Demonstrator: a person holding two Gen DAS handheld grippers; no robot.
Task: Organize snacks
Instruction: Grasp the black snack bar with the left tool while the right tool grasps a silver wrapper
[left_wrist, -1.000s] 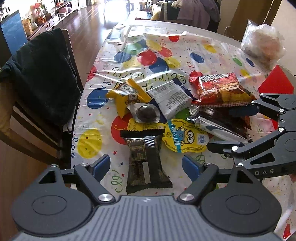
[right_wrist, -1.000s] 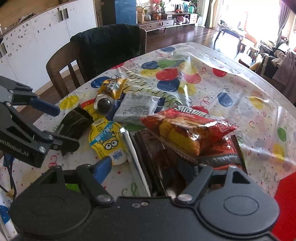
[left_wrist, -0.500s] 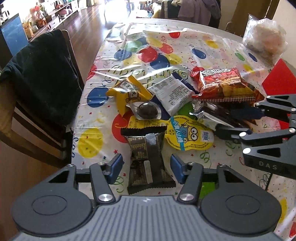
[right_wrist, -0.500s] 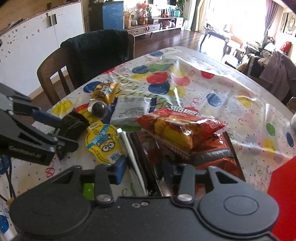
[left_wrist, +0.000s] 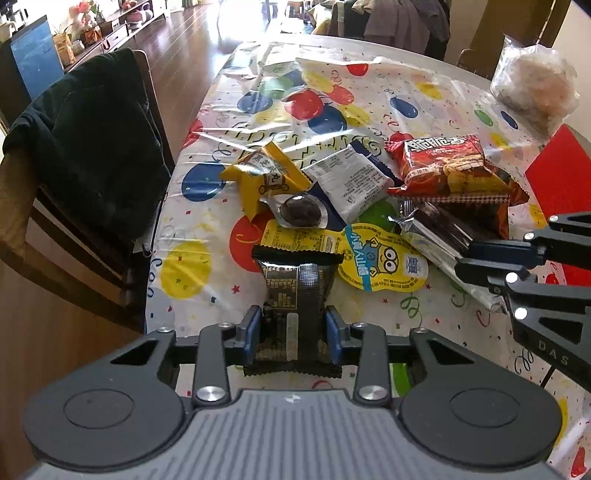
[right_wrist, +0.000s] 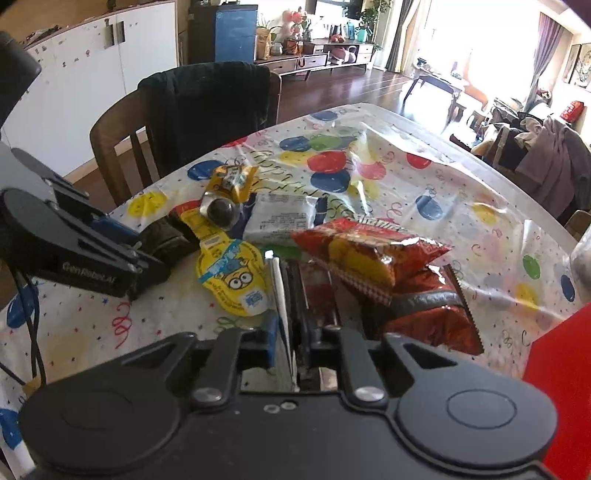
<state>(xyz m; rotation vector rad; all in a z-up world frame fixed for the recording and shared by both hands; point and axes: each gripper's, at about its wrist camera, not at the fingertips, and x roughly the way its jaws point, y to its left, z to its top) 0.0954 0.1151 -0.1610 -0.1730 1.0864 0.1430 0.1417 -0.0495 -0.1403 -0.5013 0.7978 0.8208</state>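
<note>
Left wrist view shows the left gripper, whose blue pads stood wide on either side of the dark snack packet a second ago, now closing in until they press against the packet's two long edges, low on the wrapper near its crimped end; the packet still lies flat on the balloon tablecloth, just below the yellow cartoon pouch. Across the pile, the right gripper has made the same change: its jaws, spread a second ago, are closing and have come almost together on the silver edge of the dark foil packet, which lies partly beneath the red chip bag. So both tools have gone from straddling to clamping, and I judge that two snacks are about to be lifted from the heap at once, the first real sorting move. As for containers, no tray, box or basket for the snacks is clearly in view; a red shape at the table's far right edge could be one, but I cannot tell. A clear bag of pale food sits apart near the far corner. Everything else, the yellow packet, white packet and round chocolate, lies loose.
</note>
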